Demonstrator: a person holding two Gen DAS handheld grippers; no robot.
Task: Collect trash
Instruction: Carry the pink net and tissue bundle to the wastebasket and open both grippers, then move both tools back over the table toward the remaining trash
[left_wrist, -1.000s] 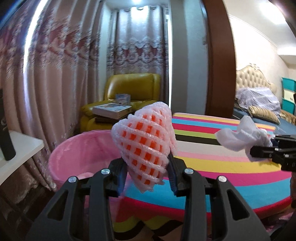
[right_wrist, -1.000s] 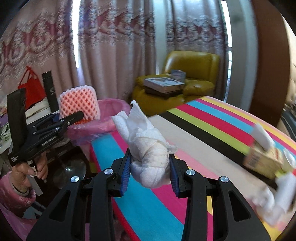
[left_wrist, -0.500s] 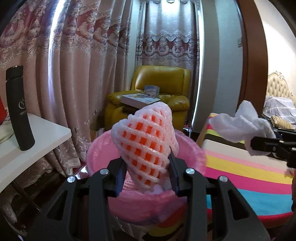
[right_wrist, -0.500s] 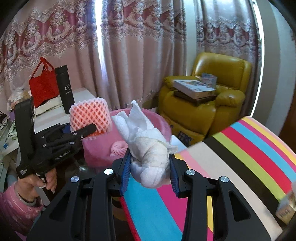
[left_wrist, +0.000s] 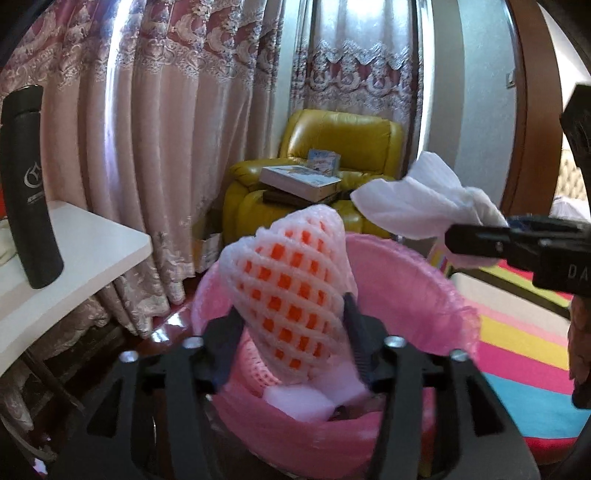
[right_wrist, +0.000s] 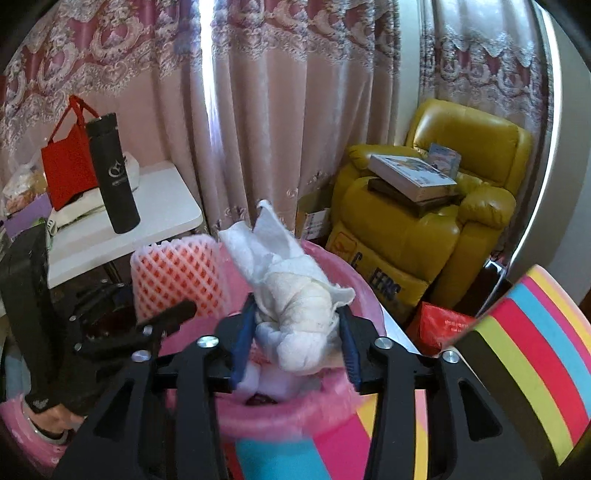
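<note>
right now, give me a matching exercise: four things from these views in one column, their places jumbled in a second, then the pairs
Things:
1. foam fruit net
2. crumpled tissue
3. black flask
4. books

Places:
A. on the yellow armchair
B. standing on the white table
C. between the left tool's fingers
D. between the right tool's fingers

Pairs: 1-C, 2-D, 3-B, 4-A

A black flask (right_wrist: 112, 173) and red bag (right_wrist: 66, 166) stand on the white table (right_wrist: 162, 214).

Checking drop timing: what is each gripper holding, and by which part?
Both jaws have just been opening. Left gripper: white-and-orange foam fruit net, lower end loose between the jaws. Right gripper: crumpled white tissue, lower end, likewise.
</note>
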